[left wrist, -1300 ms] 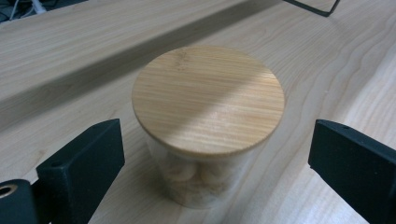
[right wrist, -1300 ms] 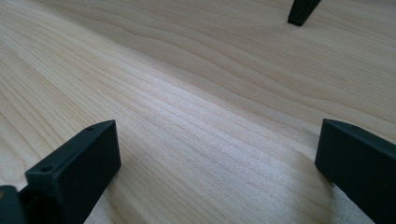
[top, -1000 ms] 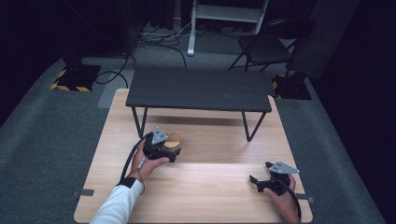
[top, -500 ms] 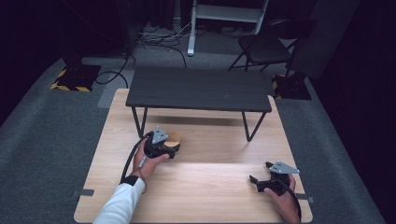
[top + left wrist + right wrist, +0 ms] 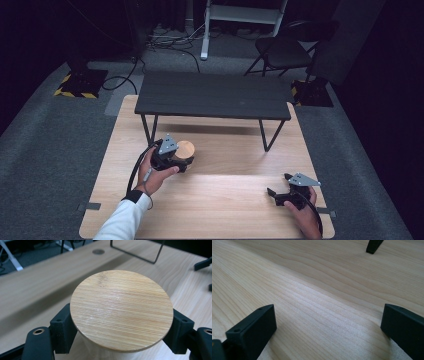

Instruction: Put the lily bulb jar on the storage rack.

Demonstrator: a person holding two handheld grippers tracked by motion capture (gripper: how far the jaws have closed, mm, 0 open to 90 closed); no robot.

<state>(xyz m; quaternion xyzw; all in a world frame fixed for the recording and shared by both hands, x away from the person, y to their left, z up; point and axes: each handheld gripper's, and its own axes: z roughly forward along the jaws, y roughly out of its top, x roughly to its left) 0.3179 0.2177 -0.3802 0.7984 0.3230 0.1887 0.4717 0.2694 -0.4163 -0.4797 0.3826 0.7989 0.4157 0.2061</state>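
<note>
A round jar with a bamboo lid [image 5: 185, 148] stands on the wooden table [image 5: 225, 210], left of centre. My left gripper [image 5: 181, 161] is shut on the jar, a hand wrapped around it. In the left gripper view the lid [image 5: 121, 308] sits between the two black fingers [image 5: 62, 328], which press on the pale body under the rim. Near the table's front right my right gripper [image 5: 278, 184] rests low, open. In the right gripper view the right gripper [image 5: 328, 325] has bare wood between its wide-apart jaws.
A low black bench [image 5: 215, 95] stands across the far half of the wooden table on thin metal legs [image 5: 267, 135]. Beyond the table, on the grey carpet, are a folding chair [image 5: 285, 50] and loose cables [image 5: 170, 45].
The left hand and the jar have shifted very slightly. The right gripper has not moved.
</note>
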